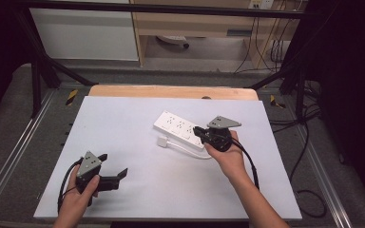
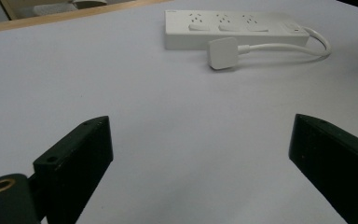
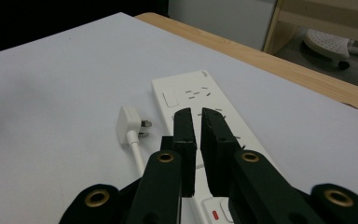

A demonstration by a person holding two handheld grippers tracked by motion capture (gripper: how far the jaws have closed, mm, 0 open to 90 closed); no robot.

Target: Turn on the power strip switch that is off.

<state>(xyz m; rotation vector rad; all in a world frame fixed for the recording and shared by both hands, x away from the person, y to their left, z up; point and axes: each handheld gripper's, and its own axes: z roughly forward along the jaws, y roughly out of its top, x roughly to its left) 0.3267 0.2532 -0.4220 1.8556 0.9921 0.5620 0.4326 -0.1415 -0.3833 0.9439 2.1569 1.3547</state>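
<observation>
I see the right gripper [image 3: 196,116] with jaws pressed together, empty, over the white plastic power strip [image 3: 200,100] at mid-table; its white plug [image 3: 128,122] lies alongside; left gripper [image 1: 114,173] spread wide, well apart.

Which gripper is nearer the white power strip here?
Right. The right gripper is over the near end of the white power strip, jaws nearly together with nothing between them. The left gripper sits open over bare table, well off toward the near-left corner.
</observation>
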